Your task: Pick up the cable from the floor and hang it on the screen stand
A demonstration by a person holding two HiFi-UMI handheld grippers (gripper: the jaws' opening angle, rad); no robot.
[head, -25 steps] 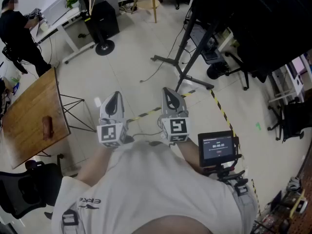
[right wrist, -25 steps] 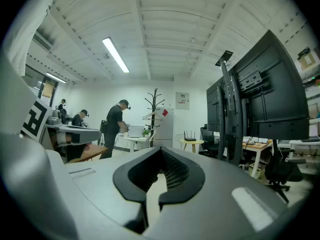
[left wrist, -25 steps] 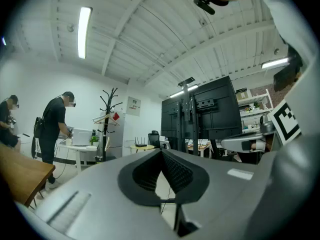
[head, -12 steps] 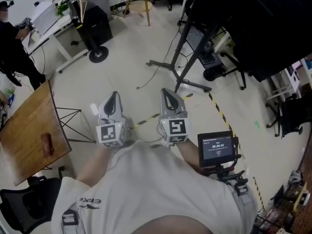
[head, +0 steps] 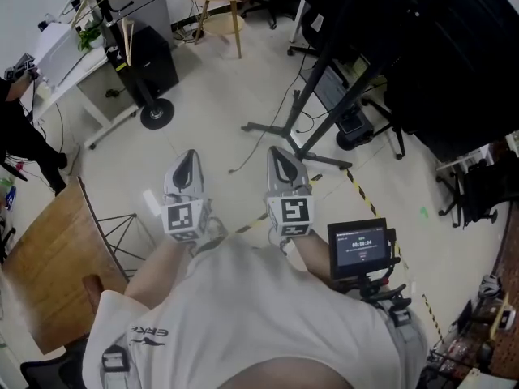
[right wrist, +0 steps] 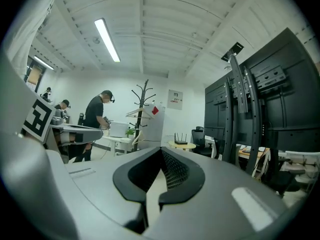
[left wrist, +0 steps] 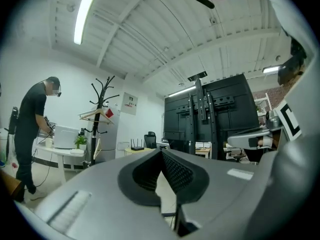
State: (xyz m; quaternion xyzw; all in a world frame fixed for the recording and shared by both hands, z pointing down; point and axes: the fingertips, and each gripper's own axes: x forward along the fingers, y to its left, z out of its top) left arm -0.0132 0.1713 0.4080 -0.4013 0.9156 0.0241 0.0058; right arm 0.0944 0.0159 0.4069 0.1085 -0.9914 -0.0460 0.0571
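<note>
Thin cable [head: 263,140] on floor ahead, loose end between both claws, length running diagonally toward screen stand [head: 324,108]. Left gripper [head: 189,159] and right gripper [head: 279,156] pressed together, empty; right looks nearer.

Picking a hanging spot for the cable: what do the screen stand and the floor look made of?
Screen stand: likely metal, painted matte black; it shows thin straight bars with slotted brackets. Floor: probably pale tile or vinyl, smooth with a slight sheen. Faint straight seams make tile seem likelier.
</note>
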